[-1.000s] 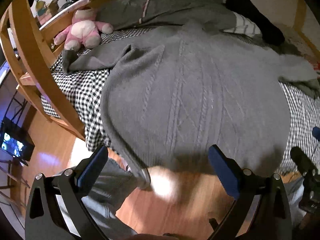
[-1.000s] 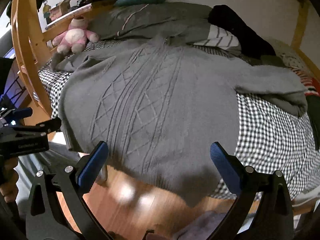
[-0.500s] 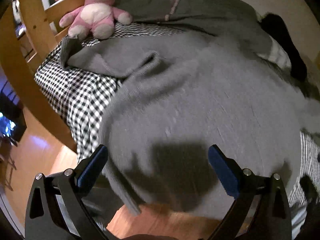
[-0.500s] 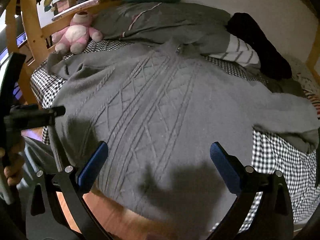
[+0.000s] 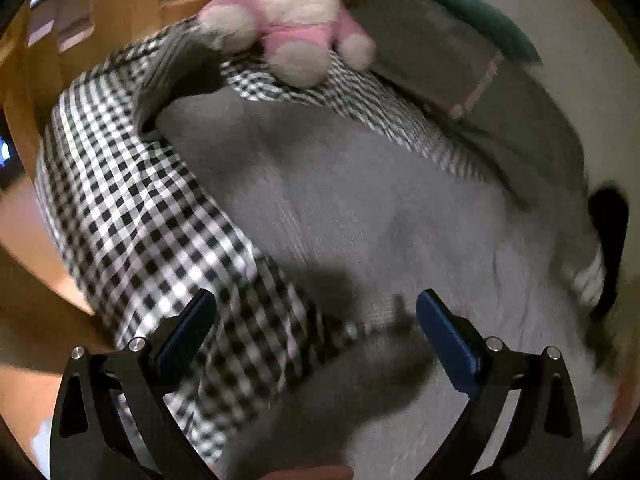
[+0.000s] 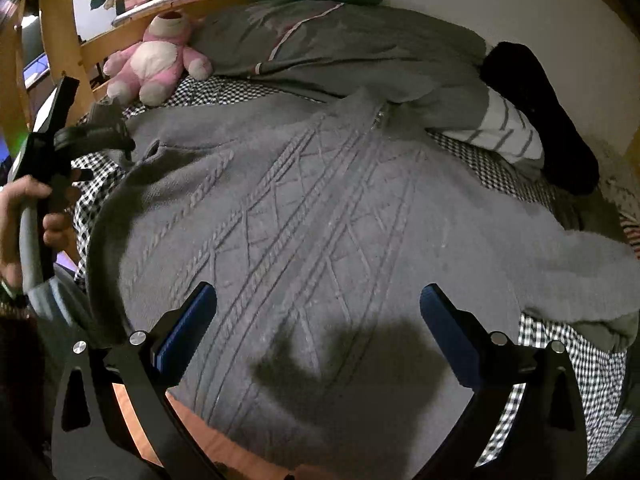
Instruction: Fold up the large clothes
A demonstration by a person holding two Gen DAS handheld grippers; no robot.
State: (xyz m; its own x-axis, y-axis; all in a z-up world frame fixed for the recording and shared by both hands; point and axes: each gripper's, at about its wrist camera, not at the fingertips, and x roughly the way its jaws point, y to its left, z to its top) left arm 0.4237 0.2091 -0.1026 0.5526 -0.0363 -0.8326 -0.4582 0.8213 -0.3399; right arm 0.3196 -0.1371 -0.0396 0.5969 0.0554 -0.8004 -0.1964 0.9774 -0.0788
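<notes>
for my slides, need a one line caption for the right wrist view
Open right gripper above a grey cable-knit sweater spread on a checked bed.

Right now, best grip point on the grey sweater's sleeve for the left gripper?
Probably the cuff end of the sleeve, lying flat on the checked sheet near the pink plush. Bring the open left gripper in from the bed's outer edge.

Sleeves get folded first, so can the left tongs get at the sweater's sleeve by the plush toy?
Probably yes: the left tongs are open over the grey cable-knit sweater, nothing covering that sleeve.
</notes>
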